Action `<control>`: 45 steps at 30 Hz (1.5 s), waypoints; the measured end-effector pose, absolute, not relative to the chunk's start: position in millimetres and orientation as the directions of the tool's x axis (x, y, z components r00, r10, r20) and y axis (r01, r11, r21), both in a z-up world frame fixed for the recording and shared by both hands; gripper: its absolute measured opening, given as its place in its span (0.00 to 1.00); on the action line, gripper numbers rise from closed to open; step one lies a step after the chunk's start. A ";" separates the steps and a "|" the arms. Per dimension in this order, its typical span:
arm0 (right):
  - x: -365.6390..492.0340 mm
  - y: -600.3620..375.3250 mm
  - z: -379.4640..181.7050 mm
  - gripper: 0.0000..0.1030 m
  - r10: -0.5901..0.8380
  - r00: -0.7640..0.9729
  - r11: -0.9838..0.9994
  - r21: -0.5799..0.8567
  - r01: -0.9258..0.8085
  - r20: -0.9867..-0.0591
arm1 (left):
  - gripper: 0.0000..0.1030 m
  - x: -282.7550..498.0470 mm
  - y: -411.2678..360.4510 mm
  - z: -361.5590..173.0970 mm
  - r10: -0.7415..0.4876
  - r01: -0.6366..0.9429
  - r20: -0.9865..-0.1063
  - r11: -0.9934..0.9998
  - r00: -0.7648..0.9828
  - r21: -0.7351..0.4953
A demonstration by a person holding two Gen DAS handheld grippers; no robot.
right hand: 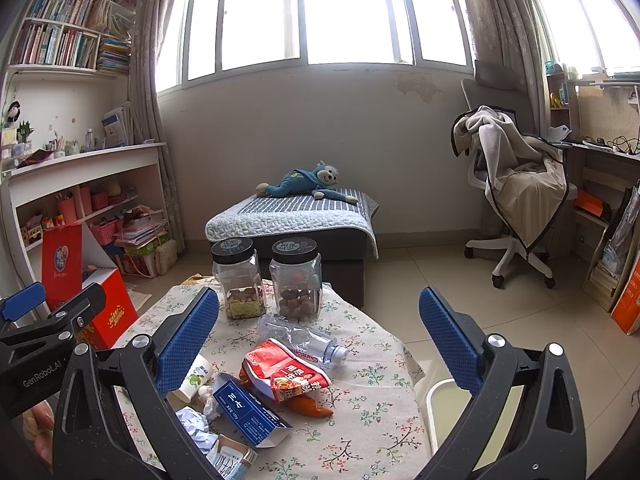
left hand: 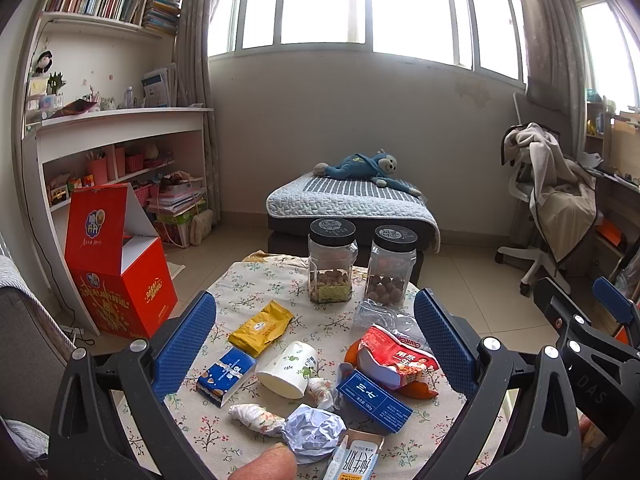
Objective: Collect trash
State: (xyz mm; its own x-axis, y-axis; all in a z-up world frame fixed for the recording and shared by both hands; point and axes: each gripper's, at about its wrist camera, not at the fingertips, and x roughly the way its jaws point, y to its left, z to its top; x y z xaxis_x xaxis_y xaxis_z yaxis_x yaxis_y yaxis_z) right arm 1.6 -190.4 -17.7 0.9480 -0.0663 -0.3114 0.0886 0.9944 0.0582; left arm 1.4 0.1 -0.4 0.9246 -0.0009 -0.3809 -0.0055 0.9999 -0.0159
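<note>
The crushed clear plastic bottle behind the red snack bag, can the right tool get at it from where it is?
Probably yes. The right tool is open and empty, and the plastic bottle lies uncovered ahead of it, with the red snack bag nearer and two jars behind.

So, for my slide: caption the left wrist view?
Open left gripper above snack wrappers, paper cup and two jars on a floral tablecloth.

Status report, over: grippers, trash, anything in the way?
Left gripper and right gripper open, empty. Trash on table, untouched: paper ball, red bag, cup. Two jars behind, clear.
</note>
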 end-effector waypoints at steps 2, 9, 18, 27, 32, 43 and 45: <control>1.7 -190.4 -17.8 0.94 -0.066 0.948 0.994 0.058 0.088 -0.312 | 0.94 1.5 0.3 -0.3 -0.001 -0.006 -0.382 1.000 0.924 -0.016; 1.5 -190.4 -18.5 0.94 -0.066 0.948 0.994 0.059 0.089 -0.312 | 0.94 1.3 0.4 -1.3 -0.002 -0.005 -0.382 1.000 0.924 -0.017; 1.6 -190.3 -18.9 0.93 -0.067 0.948 0.994 0.059 0.089 -0.312 | 0.94 1.9 1.8 -3.1 -0.002 -0.006 -0.384 1.000 0.923 -0.018; 1.7 -190.3 -19.1 0.93 -0.066 0.948 0.994 0.060 0.089 -0.313 | 0.94 2.2 2.2 -3.0 -0.002 -0.006 -0.384 1.000 0.923 -0.019; 1.7 -190.3 -19.3 0.93 -0.066 0.948 0.994 0.060 0.089 -0.313 | 0.94 3.0 7.3 -12.9 0.001 -0.011 -0.387 1.000 0.922 -0.023; 3.2 -188.0 -22.0 0.93 -0.061 0.941 0.994 0.061 0.086 -0.333 | 0.94 2.7 12.7 -18.3 0.009 -0.023 -0.390 0.999 0.921 -0.031; 7.9 -189.5 -23.5 0.93 -0.032 0.926 0.994 0.088 0.070 -0.376 | 0.94 5.2 16.1 -19.8 0.009 -0.027 -0.399 0.999 0.917 -0.039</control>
